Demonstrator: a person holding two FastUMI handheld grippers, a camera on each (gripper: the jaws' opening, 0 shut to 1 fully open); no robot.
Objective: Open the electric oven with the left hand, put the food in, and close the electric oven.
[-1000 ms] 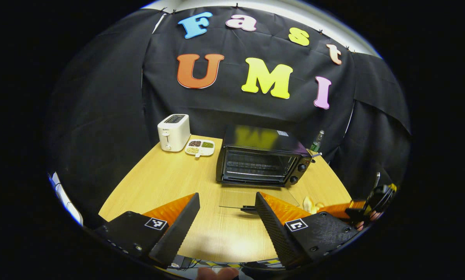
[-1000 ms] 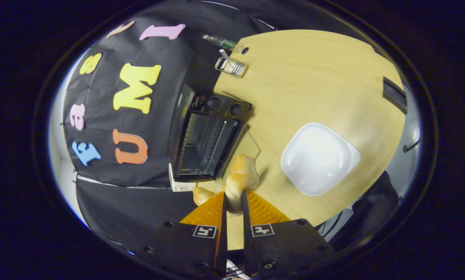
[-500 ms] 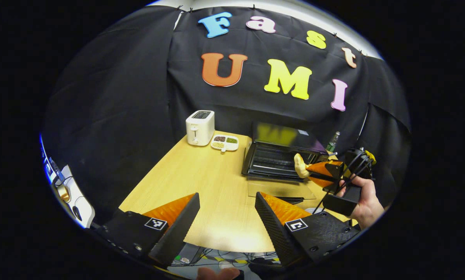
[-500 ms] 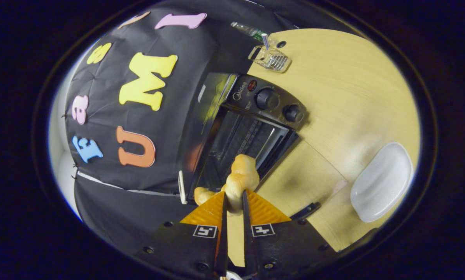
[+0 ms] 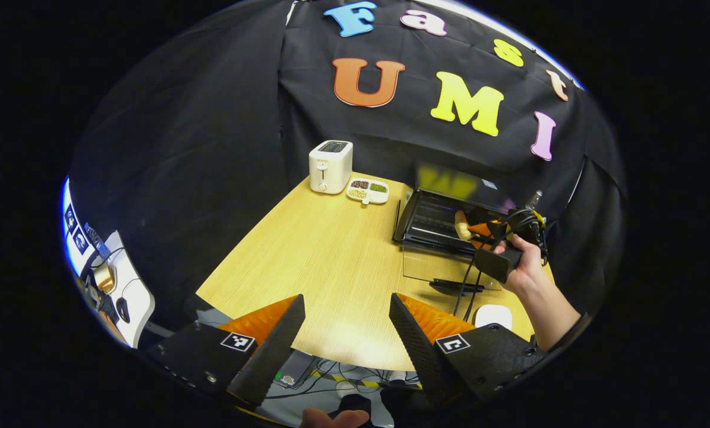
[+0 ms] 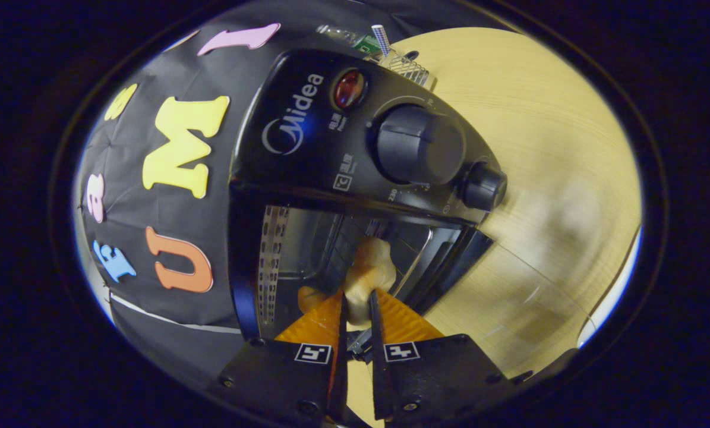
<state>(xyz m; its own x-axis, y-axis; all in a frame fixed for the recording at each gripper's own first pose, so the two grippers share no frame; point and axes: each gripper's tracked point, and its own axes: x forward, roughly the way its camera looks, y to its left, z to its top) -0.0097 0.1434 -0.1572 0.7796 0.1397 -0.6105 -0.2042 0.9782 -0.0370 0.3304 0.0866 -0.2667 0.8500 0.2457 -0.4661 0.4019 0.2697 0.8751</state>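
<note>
At the mouth of the open electric oven (image 6: 355, 178), your right gripper (image 6: 356, 309) pinches the pale bread piece (image 6: 368, 270) between both fingers, its tip just inside the cavity. From the right gripper view you get the control panel close: two black knobs (image 6: 421, 144) and a red lamp (image 6: 349, 89). From the left gripper view you see the wider table (image 5: 325, 255), the glass door (image 5: 447, 272) lying flat, a white toaster (image 5: 330, 166) and a divided snack dish (image 5: 367, 191) behind. Your left gripper (image 5: 347, 333) hangs over the near table edge, fingers spread, empty.
</note>
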